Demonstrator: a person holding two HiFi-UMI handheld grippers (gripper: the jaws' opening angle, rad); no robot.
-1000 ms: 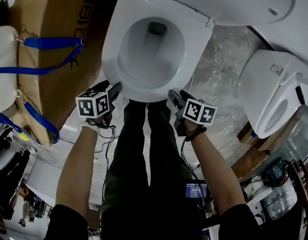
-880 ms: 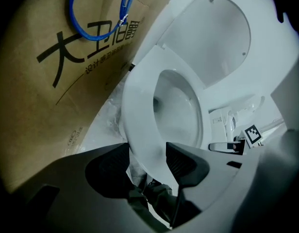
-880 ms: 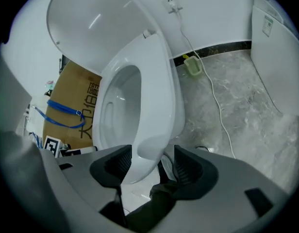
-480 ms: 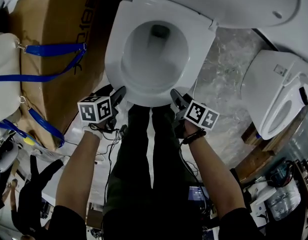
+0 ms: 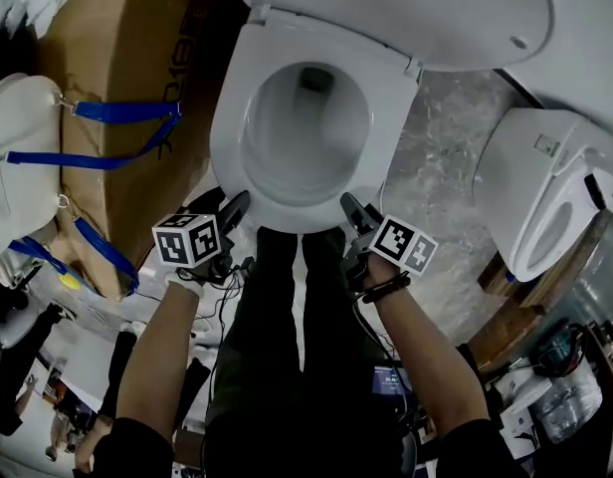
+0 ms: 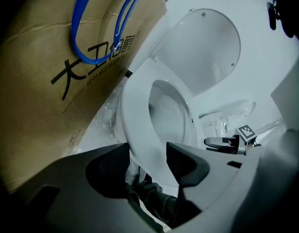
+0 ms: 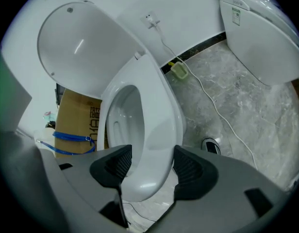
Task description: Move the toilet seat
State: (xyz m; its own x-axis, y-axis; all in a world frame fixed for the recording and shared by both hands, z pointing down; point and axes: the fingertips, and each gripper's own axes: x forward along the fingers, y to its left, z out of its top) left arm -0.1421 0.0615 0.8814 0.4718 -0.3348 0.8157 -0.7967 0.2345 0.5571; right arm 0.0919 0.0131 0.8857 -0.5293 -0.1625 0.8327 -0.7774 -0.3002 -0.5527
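Note:
The white toilet seat [image 5: 233,132] lies down on the bowl, and the lid [image 5: 386,8] stands raised behind it. My left gripper [image 5: 234,207] is at the seat's front left edge, my right gripper [image 5: 351,207] at its front right edge. In the left gripper view the seat's rim [image 6: 140,120] runs into the gap of the left gripper [image 6: 147,154], whose jaws stand apart. The right gripper view shows the front of the seat [image 7: 157,144] between the spread jaws of the right gripper [image 7: 152,160]. Neither pair clamps the rim.
A cardboard box [image 5: 117,68] with blue straps stands left of the toilet, a white strapped object [image 5: 18,157] beyond it. A second toilet [image 5: 540,182] stands to the right on the marble floor [image 5: 441,167]. A cable [image 7: 212,101] trails across the floor. The person's legs [image 5: 287,317] stand before the bowl.
Both grippers stay at the seat's front edge. The head view has shifted slightly, so the toilet sits a little lower in the frame.

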